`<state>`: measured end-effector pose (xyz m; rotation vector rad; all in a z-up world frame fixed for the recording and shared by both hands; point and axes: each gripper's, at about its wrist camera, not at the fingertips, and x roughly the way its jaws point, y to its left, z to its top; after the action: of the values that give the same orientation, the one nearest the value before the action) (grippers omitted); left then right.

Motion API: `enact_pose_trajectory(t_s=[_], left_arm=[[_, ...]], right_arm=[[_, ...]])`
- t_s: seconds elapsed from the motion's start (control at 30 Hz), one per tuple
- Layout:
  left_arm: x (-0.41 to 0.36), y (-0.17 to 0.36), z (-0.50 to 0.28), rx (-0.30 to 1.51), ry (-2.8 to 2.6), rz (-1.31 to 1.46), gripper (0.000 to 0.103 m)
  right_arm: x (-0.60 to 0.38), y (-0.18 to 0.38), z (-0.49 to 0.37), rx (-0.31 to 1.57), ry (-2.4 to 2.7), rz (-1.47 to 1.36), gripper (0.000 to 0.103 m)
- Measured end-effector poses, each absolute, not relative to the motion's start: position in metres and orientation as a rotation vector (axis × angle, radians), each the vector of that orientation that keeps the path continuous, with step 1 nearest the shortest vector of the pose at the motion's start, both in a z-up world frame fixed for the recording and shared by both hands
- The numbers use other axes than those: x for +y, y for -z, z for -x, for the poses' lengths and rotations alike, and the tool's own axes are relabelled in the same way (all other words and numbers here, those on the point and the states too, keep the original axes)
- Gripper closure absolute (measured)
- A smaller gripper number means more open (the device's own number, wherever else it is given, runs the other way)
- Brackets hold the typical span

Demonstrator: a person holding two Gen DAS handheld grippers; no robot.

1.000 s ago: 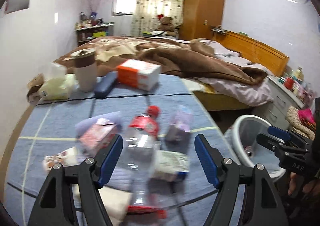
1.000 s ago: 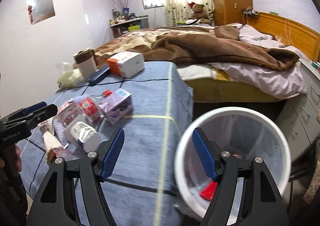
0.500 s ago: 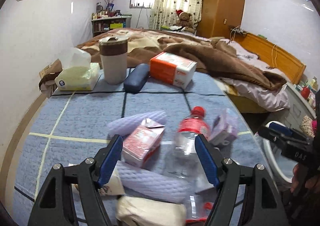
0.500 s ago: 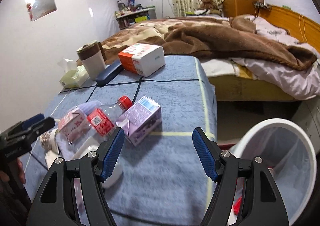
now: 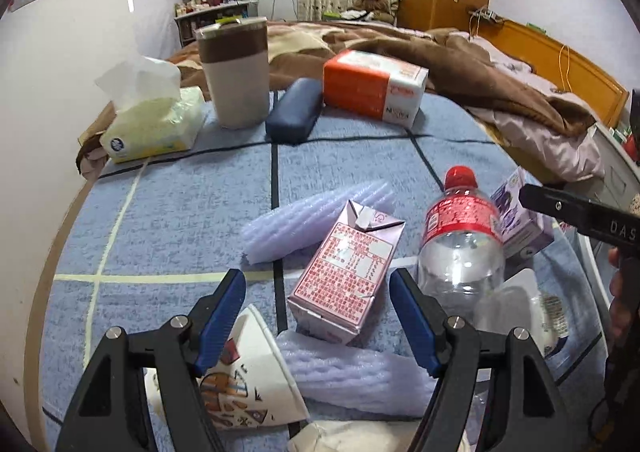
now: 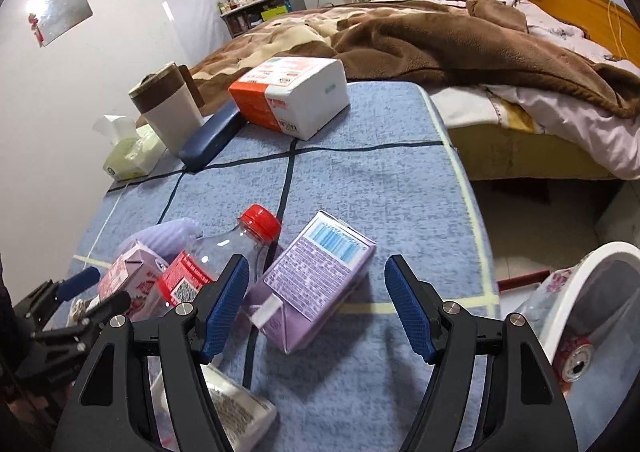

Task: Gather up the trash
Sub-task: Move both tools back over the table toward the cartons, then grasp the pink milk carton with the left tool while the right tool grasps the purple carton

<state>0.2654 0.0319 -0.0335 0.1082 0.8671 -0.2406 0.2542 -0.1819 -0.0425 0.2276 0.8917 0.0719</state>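
Note:
Trash lies on a blue quilted table [image 5: 168, 212]. My left gripper [image 5: 318, 316] is open, its blue fingers either side of a pink carton [image 5: 346, 272] that lies flat, not touching it. Beside the carton lie a clear bottle with a red cap [image 5: 460, 248], purple foam sleeves [image 5: 312, 220] and a patterned paper cup [image 5: 248, 384]. My right gripper [image 6: 318, 304] is open around a purple carton [image 6: 316, 280], also apart from it. The bottle [image 6: 224, 252] and pink carton [image 6: 132, 276] lie left of it. The left gripper [image 6: 76, 300] shows at the left edge.
At the table's far end stand a tissue pack [image 5: 152, 124], a brown-banded tumbler [image 5: 238, 72], a dark blue case [image 5: 294, 116] and an orange-and-white box [image 5: 372, 88]. A white bin [image 6: 592, 316] holding a red can stands right of the table. A bed [image 6: 460, 36] lies beyond.
Both grippers have swung left and lower over the table, away from the bin. The pink carton now sits between the left fingers, the purple carton between the right. Both stayed open.

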Motion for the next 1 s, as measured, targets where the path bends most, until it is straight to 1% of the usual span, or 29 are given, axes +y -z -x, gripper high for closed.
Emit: enact_pose_trajectory(t_s=[0.17,0.27,0.33,0.37,0.43,0.5,0.57,0.6,0.63,0.7,1.0], left_arm=[[0.034,0.042,-0.276,0.896,0.248,-0.092,0.028],[0.034,0.043,-0.278,0.894,0.254,-0.09,0.037],[0.032,0.042,-0.277,0.895,0.265,-0.091,0.045],[0.031,0.042,-0.277,0.896,0.27,-0.092,0.046],[0.029,0.042,-0.278,0.896,0.278,-0.089,0.053],[0.029,0.042,-0.277,0.896,0.279,-0.078,0.055],[0.028,0.041,-0.276,0.895,0.277,-0.069,0.057],[0.028,0.041,-0.275,0.896,0.281,-0.063,0.06],[0.027,0.04,-0.275,0.896,0.284,-0.059,0.062],[0.025,0.039,-0.274,0.895,0.283,-0.057,0.063],[0.02,0.044,-0.282,0.905,0.266,-0.023,0.063]], right_arm=[[-0.174,0.049,-0.261,0.926,-0.066,-0.208,0.031],[-0.169,0.05,-0.261,0.924,-0.065,-0.189,0.031],[-0.167,0.049,-0.262,0.925,-0.059,-0.179,0.031],[-0.166,0.049,-0.261,0.927,-0.057,-0.172,0.031],[-0.163,0.048,-0.261,0.924,-0.062,-0.149,0.036],[-0.16,0.048,-0.259,0.925,-0.065,-0.123,0.04],[-0.159,0.046,-0.257,0.919,-0.064,-0.098,0.047],[-0.159,0.045,-0.255,0.916,-0.061,-0.088,0.052],[-0.159,0.044,-0.253,0.912,-0.051,-0.074,0.054],[-0.158,0.043,-0.251,0.909,-0.041,-0.046,0.055],[-0.16,0.046,-0.255,0.905,-0.04,-0.049,0.055]])
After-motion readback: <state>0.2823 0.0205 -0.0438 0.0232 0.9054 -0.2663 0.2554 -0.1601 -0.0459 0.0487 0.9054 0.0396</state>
